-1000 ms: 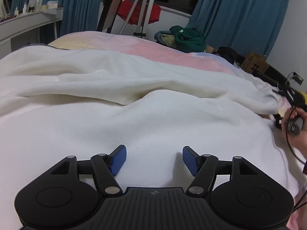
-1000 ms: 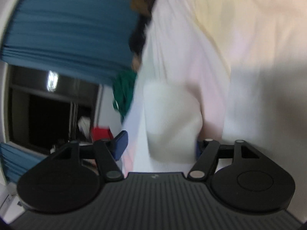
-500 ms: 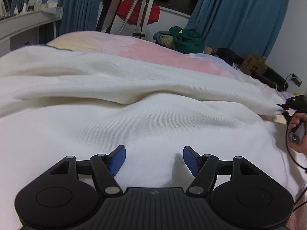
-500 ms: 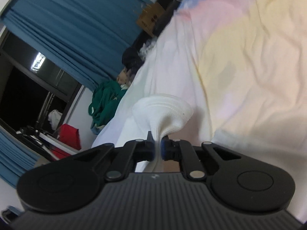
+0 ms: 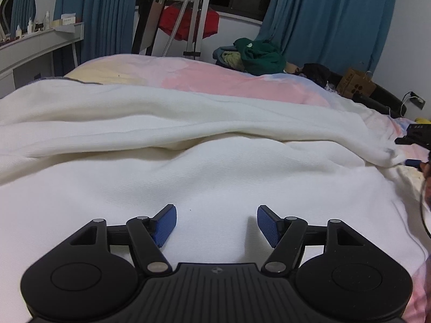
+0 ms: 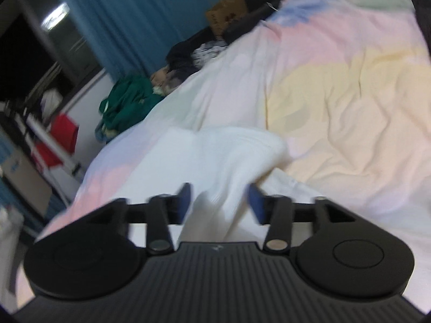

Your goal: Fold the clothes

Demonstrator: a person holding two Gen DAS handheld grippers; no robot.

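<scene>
A white knit garment (image 5: 215, 167) lies spread over the bed, one long fold of it running across the middle toward the right. My left gripper (image 5: 216, 224) is open and empty, low over the garment's near part. In the right wrist view, my right gripper (image 6: 219, 202) is open, its blue pads standing either side of the garment's sleeve end (image 6: 221, 156), which lies loose between them. The right gripper also shows at the far right edge of the left wrist view (image 5: 412, 148), at the tip of the fold.
The bed has a pastel pink, yellow and blue sheet (image 5: 229, 78). Beyond it are blue curtains (image 5: 328, 18), a green clothes pile (image 5: 258, 56), a red cloth on a metal stand (image 5: 188, 21), a cardboard box (image 5: 355, 86) and a white shelf (image 5: 40, 45) at left.
My right gripper closed on the sleeve end, pulled it out to the right, then opened and let it go. The left gripper stayed open and barely moved.
</scene>
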